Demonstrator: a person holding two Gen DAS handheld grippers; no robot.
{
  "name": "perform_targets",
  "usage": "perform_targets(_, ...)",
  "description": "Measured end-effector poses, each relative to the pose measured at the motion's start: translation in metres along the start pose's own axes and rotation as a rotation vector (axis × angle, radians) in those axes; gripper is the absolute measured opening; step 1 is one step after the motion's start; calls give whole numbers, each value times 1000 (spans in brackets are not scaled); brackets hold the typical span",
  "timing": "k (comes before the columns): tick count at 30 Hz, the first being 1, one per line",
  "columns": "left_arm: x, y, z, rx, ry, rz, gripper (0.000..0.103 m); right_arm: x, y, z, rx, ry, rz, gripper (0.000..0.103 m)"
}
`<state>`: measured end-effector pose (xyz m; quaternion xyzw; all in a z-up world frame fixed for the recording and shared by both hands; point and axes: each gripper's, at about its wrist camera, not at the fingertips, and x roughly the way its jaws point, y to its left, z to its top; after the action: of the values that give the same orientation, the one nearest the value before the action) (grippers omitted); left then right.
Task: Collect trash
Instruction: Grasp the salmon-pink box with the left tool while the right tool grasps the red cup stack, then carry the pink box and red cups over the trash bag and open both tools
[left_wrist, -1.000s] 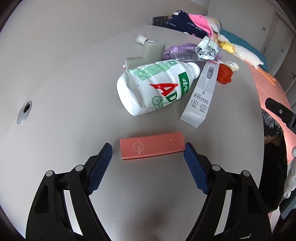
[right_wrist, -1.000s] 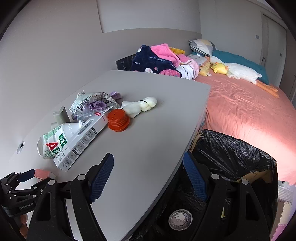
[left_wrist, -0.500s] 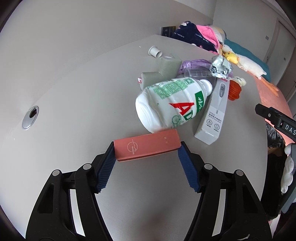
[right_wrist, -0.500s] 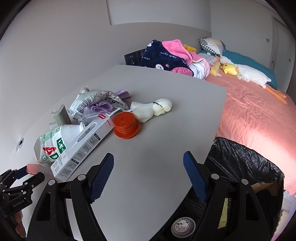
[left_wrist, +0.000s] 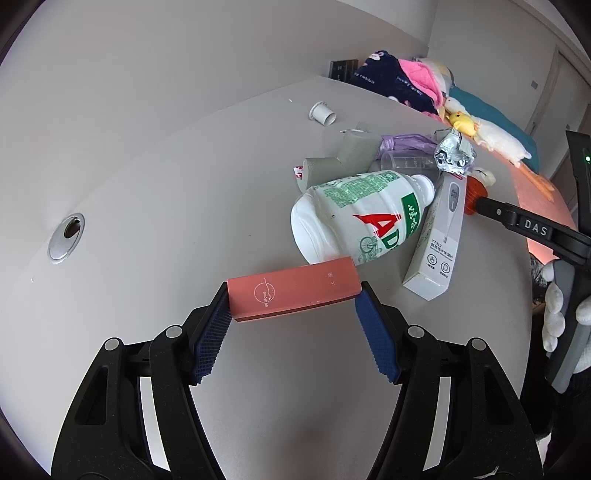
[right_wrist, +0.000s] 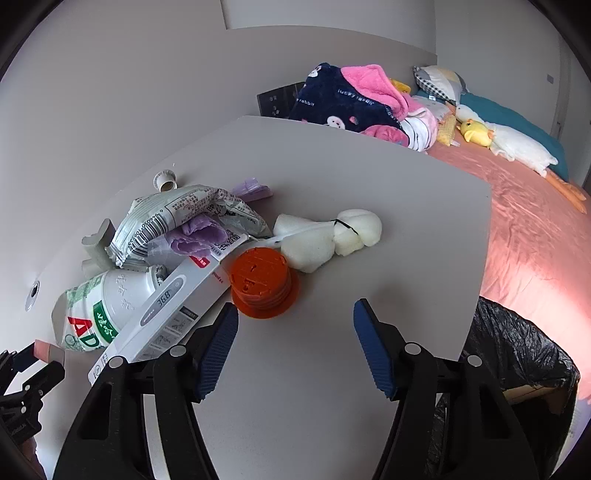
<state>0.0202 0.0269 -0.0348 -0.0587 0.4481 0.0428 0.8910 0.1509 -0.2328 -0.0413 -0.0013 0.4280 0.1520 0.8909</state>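
My left gripper (left_wrist: 293, 310) is shut on a pink box (left_wrist: 293, 292), gripping it by its two ends above the grey table (left_wrist: 166, 192). A pile of trash lies beyond it: a white AD bottle (left_wrist: 360, 218) on its side, a thermometer box (left_wrist: 439, 240), a grey plastic piece (left_wrist: 343, 158), a foil wrapper (left_wrist: 454, 157). My right gripper (right_wrist: 295, 332) is open and empty over the table, just in front of an orange lid stack (right_wrist: 262, 282). White foam pieces (right_wrist: 328, 236) lie behind the stack. The pink box's end (right_wrist: 44, 350) also shows in the right wrist view.
A bin with a black bag (right_wrist: 517, 354) stands below the table's right edge. A bed with a pink sheet (right_wrist: 535, 229), clothes and plush toys lies beyond. A small white cap (left_wrist: 322, 113) and a metal cable hole (left_wrist: 66, 236) are on the table.
My left gripper closed on the pink box and lifted it off the table. My right gripper moved from over the bin toward the pile, close to the orange lid stack.
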Motion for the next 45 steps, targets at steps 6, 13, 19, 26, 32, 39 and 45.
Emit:
perform_targets(6, 1, -3, 0, 11, 8, -8, 65, 9, 7, 8, -14, -5, -5, 63)
perform_targets(13, 3, -5, 3, 14, 5, -10, 65, 16, 12, 13, -46, -1, 11, 43)
perform_targets(19, 1, -9, 4, 27, 0, -18, 65, 4, 9, 7, -13, -4, 36, 43)
perform_targets(26, -12, -17, 7, 37, -23, -47, 65, -28, 2, -3, 9, -20, 48, 43)
perform_targets(32, -26, -29, 9, 60, -45, -89, 65, -58, -2, -12, 30, -45, 53, 43)
perform_targets(39, -41, -54, 7, 115, -74, -135, 65, -89, -12, -26, 55, -76, 51, 43)
perform_targets(45, -54, -78, 4, 160, -96, -169, 65, -115, -24, -39, 72, -106, 48, 43)
